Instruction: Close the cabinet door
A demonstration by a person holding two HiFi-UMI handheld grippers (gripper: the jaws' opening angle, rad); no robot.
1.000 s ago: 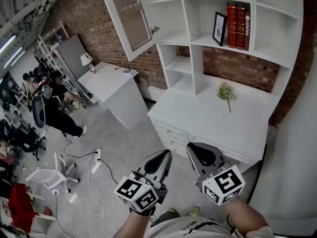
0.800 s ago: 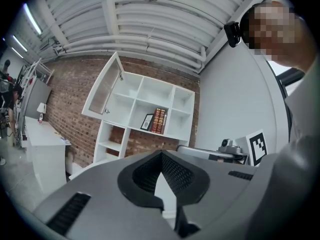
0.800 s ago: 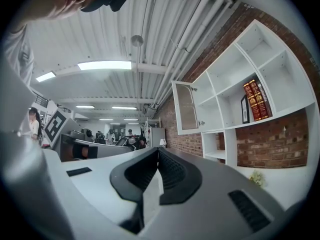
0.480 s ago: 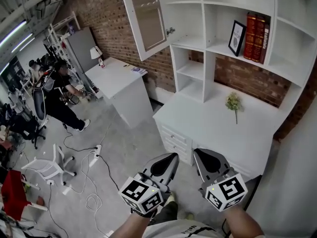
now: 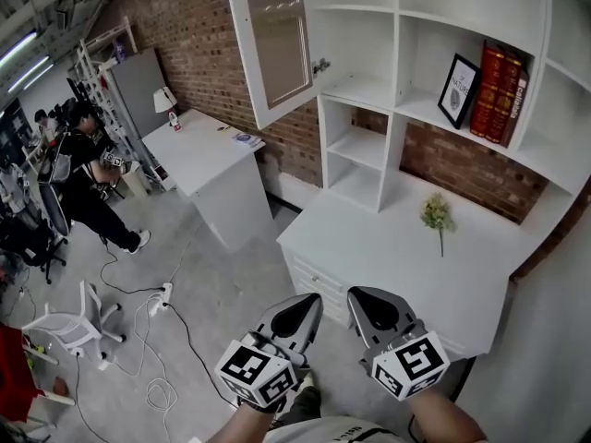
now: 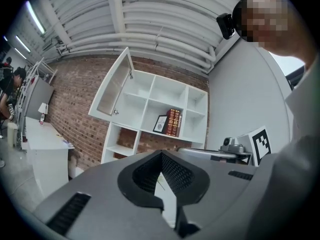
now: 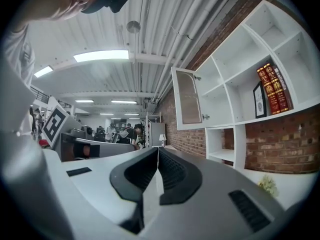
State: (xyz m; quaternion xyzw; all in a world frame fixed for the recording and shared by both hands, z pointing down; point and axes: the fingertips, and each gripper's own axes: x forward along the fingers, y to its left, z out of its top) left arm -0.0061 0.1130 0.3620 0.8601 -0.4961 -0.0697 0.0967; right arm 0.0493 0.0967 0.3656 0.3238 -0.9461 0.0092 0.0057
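The white cabinet door (image 5: 272, 44) with a glass panel stands swung open at the upper left of the shelf unit (image 5: 369, 90), and its small knob (image 5: 320, 65) shows at its free edge. My left gripper (image 5: 308, 301) and right gripper (image 5: 361, 295) are side by side low in the head view, both shut and empty, well short of the door. In the left gripper view the door (image 6: 114, 86) is far ahead, up and to the left of the shut left gripper (image 6: 161, 154). The right gripper view has the door (image 7: 189, 98) and knob (image 7: 205, 117) right of the shut right gripper (image 7: 158, 150).
A white desk (image 5: 369, 247) with drawers stands just ahead below the shelves, with a flower sprig (image 5: 436, 215) on it. Red books (image 5: 503, 81) and a picture frame (image 5: 459, 78) fill one shelf. A white side table (image 5: 208, 150), floor cables (image 5: 148, 340), a chair (image 5: 69, 321) and a person (image 5: 83, 155) are left.
Both grippers and the head have moved forward toward the desk and shelves, which now look nearer. The door still hangs open and both jaws stay shut.
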